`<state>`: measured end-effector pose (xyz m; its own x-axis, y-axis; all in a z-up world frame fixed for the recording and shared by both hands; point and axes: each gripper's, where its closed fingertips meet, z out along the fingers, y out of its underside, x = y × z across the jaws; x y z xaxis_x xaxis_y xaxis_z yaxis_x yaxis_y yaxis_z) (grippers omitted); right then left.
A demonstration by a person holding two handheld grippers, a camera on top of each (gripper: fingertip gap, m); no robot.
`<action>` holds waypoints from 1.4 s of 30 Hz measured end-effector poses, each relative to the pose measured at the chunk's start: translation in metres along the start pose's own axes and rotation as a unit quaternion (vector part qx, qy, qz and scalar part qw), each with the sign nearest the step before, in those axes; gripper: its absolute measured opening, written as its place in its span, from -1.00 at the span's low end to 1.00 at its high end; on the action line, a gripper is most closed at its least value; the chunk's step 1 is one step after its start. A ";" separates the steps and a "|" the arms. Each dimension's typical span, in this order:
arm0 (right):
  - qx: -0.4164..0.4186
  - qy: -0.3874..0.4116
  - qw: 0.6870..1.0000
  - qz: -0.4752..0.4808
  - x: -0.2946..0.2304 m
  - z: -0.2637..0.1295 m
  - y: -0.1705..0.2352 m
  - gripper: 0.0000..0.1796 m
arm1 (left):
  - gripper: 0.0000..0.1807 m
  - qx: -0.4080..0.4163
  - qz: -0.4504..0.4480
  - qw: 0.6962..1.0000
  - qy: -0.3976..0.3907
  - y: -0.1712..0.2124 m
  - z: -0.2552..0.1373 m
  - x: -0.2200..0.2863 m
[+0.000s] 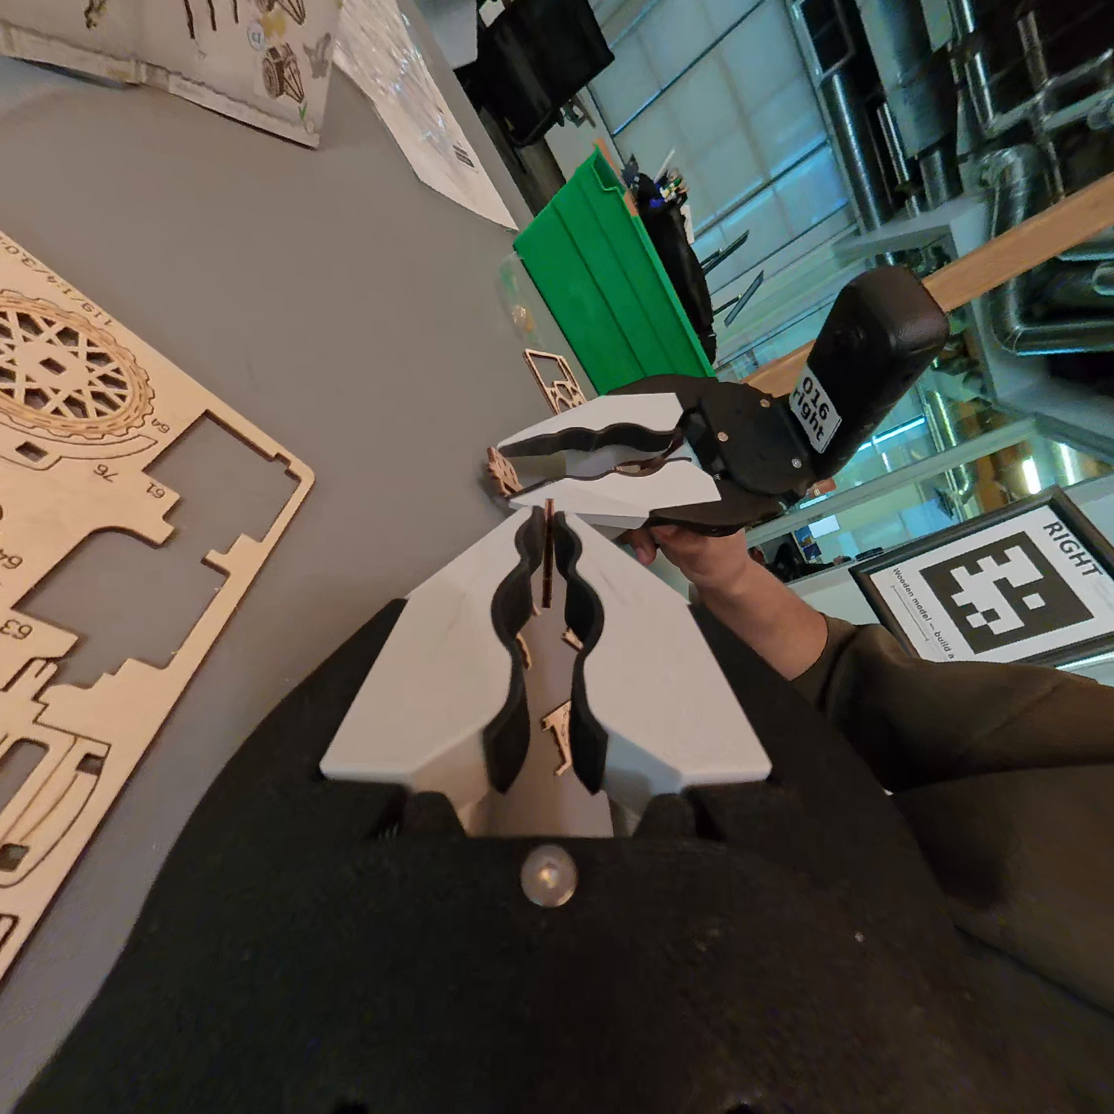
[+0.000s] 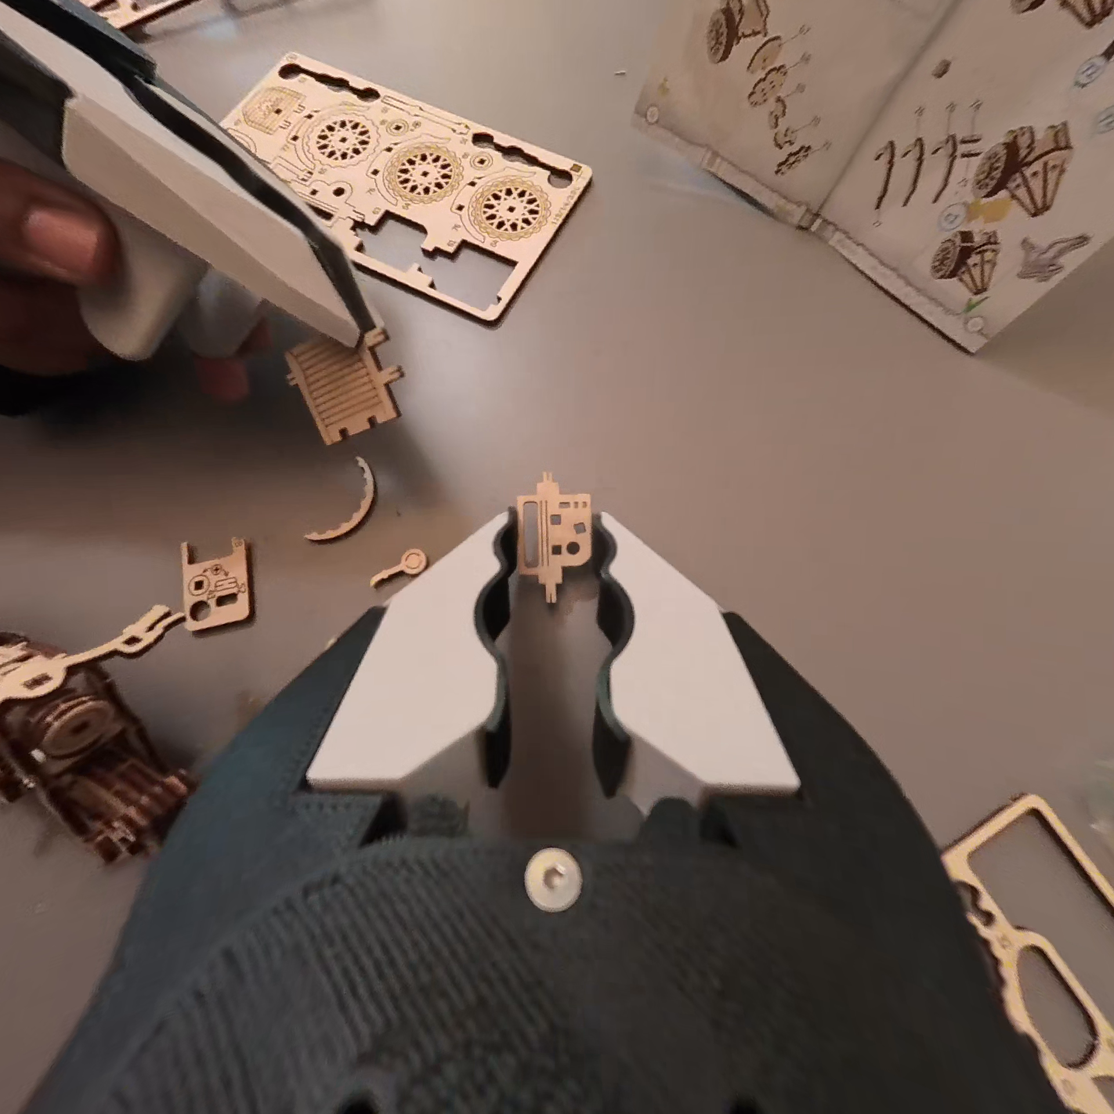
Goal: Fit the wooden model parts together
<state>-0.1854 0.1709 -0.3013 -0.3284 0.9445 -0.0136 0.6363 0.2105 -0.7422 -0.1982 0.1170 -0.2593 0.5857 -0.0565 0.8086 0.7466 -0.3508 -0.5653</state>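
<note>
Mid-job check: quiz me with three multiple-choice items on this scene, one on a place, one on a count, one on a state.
1. In the right wrist view, the partly built model lies:
A) lower left
B) upper right
C) between the right gripper's fingers

2. Spoked wheels in the wooden sheet:
A) one
B) three
C) five

3. The right gripper is:
A) open and empty
B) shut on a small cut-out piece
C) shut on the booklet

Answers:
1 A, it sits by that corner of the picture.
2 B, three wheels stand in a row in the sheet.
3 B, the piece is pinched between its fingertips.
</note>
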 end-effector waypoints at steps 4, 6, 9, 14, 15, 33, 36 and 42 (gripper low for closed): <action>-0.015 0.023 1.000 -0.010 0.005 0.003 0.006 -0.73 | -0.99 0.002 -0.003 1.000 0.001 -0.001 0.000 -0.001; -0.014 0.022 1.000 -0.009 0.005 0.003 0.005 -0.66 | -0.99 0.004 -0.005 1.000 0.004 -0.001 0.000 0.000; 0.025 -0.004 1.000 0.009 0.000 -0.006 -0.009 -0.49 | -0.99 0.005 -0.007 1.000 0.009 -0.001 -0.001 0.001; 0.128 -0.131 0.979 0.092 -0.025 -0.033 -0.043 -0.46 | -0.99 0.014 -0.012 0.999 0.046 -0.004 -0.001 0.013; 0.133 -0.156 0.972 0.111 -0.032 -0.035 -0.046 -0.47 | -0.99 0.015 -0.017 0.998 0.060 -0.005 0.000 0.018; 0.273 -0.308 0.836 0.363 -0.021 -0.061 -0.075 -0.99 | -0.58 0.108 -0.070 0.979 0.159 -0.022 0.008 0.050; 0.282 -0.303 0.837 0.357 -0.029 -0.059 -0.077 -0.98 | -0.65 0.138 -0.107 0.967 0.187 -0.024 0.010 0.054; 0.302 -0.273 0.854 0.324 -0.040 -0.060 -0.083 -0.98 | -0.97 0.175 -0.087 0.964 0.180 -0.031 0.006 0.057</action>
<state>-0.1827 0.1307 -0.1989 -0.4253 0.5199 -0.7408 0.3859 -0.6362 -0.6681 -0.1860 0.1301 -0.1971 0.3416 -0.3679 0.8648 0.9212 -0.0514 -0.3858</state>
